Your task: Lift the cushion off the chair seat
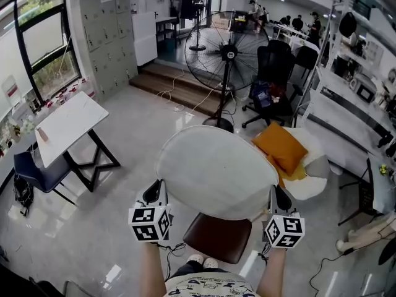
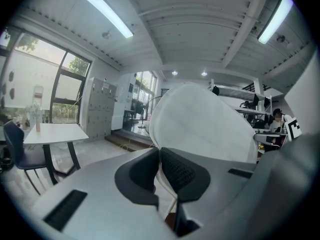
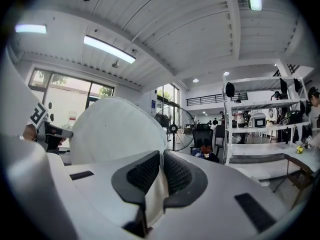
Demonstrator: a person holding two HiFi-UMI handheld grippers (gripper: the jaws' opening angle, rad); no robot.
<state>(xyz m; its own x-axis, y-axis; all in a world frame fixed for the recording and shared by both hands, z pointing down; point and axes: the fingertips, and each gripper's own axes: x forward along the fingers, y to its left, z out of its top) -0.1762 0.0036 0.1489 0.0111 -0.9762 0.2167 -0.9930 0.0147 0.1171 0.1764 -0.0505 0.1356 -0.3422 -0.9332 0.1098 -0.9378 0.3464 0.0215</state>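
A round white cushion (image 1: 215, 171) hangs in the air above the brown chair seat (image 1: 218, 236), held by both its near corners. My left gripper (image 1: 157, 195) is shut on the cushion's left edge, and my right gripper (image 1: 276, 200) is shut on its right edge. In the left gripper view the cushion (image 2: 202, 124) rises from between the dark pads (image 2: 177, 170) of the left gripper (image 2: 160, 171). The right gripper view shows the cushion (image 3: 117, 129) pinched the same way by the right gripper (image 3: 161, 173), its fabric folded between the jaws.
A big standing fan (image 1: 228, 51) stands beyond the cushion. An orange pillow (image 1: 281, 148) lies on a white seat at the right. A white table (image 1: 69, 125) and a blue chair (image 1: 31, 172) stand at the left. White shelves (image 1: 352, 60) and office chairs fill the right side.
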